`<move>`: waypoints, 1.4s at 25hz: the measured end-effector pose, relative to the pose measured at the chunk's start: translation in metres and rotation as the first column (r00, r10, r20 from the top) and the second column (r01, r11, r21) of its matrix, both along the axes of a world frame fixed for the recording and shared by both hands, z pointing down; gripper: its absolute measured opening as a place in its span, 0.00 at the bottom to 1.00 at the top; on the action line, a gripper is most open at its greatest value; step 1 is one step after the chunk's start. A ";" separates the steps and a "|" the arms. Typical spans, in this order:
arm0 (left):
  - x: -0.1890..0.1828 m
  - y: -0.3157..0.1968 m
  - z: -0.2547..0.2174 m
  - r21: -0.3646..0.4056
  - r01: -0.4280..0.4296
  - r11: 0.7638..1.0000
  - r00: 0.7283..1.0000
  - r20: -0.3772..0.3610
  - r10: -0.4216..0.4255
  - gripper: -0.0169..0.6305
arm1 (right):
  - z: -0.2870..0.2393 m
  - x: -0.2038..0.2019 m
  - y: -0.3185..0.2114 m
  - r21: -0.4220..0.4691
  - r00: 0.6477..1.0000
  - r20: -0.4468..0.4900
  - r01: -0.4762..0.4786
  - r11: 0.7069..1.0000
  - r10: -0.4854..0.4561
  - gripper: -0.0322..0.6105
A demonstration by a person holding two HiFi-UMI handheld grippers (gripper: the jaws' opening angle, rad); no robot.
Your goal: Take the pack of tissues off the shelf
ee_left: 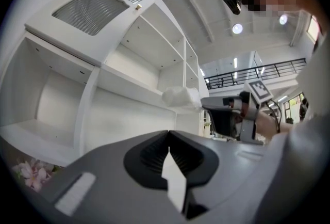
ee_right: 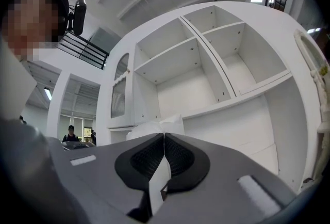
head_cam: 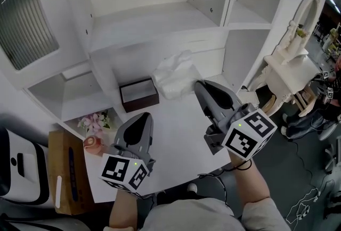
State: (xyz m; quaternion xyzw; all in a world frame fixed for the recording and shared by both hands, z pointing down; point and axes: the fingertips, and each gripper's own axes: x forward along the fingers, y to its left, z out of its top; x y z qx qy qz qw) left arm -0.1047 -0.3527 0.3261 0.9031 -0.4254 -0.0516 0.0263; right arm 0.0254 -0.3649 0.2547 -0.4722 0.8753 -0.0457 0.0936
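Pack of tissues (head_cam: 171,73), soft crinkly white, pinched by right hand-held gripper (head_cam: 198,84); left hand-held gripper (head_cam: 143,116) clenched.

Most of tissue pack (ee_right: 154,126) hidden behind R hand-held gripper (ee_right: 164,136).

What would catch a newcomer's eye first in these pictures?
The white pack of tissues stands out at the tip of the right hand-held gripper, whose shut jaws seem to pinch its wrapper in front of the white shelf unit. Left of it sits an open dark brown box. The left hand-held gripper, shut and empty, hangs nearer the person.
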 end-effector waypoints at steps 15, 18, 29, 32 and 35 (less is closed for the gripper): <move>0.011 0.015 0.007 -0.014 0.002 1.000 1.000 0.010 -0.002 0.03 | 0.077 0.006 0.032 -0.107 0.999 -0.034 -0.028 0.994 0.025 0.06; 0.012 0.018 0.009 -0.020 0.003 1.000 1.000 0.013 -0.003 0.03 | 0.092 0.004 0.037 -0.136 0.999 -0.039 -0.027 0.990 0.022 0.06; 0.012 0.020 0.009 -0.017 -0.001 1.000 1.000 0.015 0.001 0.03 | 0.093 0.004 0.038 -0.144 1.000 -0.007 -0.031 0.989 0.030 0.06; 0.011 0.019 0.009 -0.017 -0.003 1.000 1.000 0.016 0.003 0.03 | 0.096 0.005 0.038 -0.152 0.999 0.009 -0.033 0.988 0.035 0.06; 0.010 0.019 0.007 -0.014 -0.003 1.000 1.000 0.013 0.004 0.03 | 0.093 0.004 0.038 -0.151 0.999 0.022 -0.026 0.988 0.029 0.06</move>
